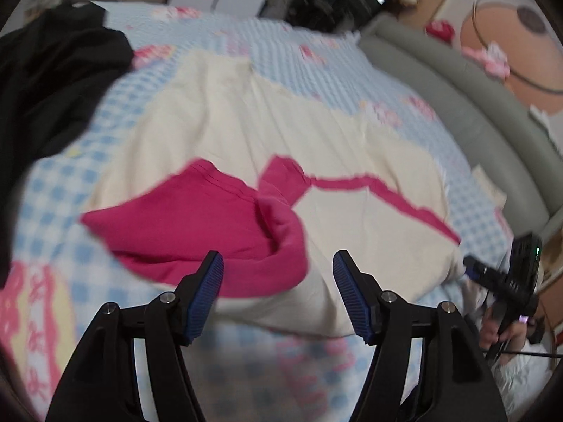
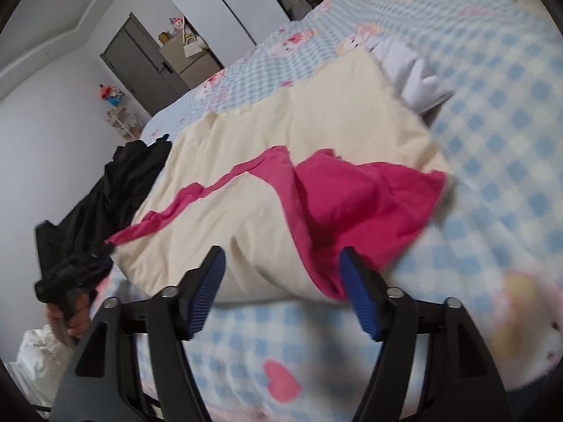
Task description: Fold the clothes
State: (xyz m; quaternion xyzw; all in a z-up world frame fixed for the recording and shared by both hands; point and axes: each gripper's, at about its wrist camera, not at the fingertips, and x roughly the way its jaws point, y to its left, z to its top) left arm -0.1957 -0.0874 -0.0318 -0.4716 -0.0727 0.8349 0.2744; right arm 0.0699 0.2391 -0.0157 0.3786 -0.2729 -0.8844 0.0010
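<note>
Blue-and-white checked bedding (image 1: 309, 66) with pink cartoon prints and a pink heart covers a wide bed, soft and quilted, filling most of both wrist views. Along its far side in the left view curves a padded grey headboard (image 1: 468, 105), and beyond it a wall panel in peach and white with round shapes. From the right view the room shows plain pale walls, a dark grey door (image 2: 140, 59), a white wardrobe front and a small shelf with toys.

On the bedding lies the garment (image 1: 246, 123), a cream cloth spread fairly flat with a magenta part (image 1: 183, 225) bunched and folded over at its near edge, a thin magenta band running off along one seam. The cloth looks matt and soft, with shallow creases. A black garment (image 1: 52, 81) lies heaped at the bed's edge, just beside the cream one. A white cloth (image 2: 411, 70) pokes out beside the cream garment's far corner in the right view.

The left gripper (image 1: 278, 274) hovers above the near edge with its jaws wide apart, the blue ribbed pads (image 1: 207, 299) pressing nothing. The right gripper (image 2: 281, 270) also stands open; magenta cloth lies just ahead of one pad, and touch cannot be told. Each view shows the other gripper at the side, held in a hand (image 2: 67, 316). Both pictures are blurred.
</note>
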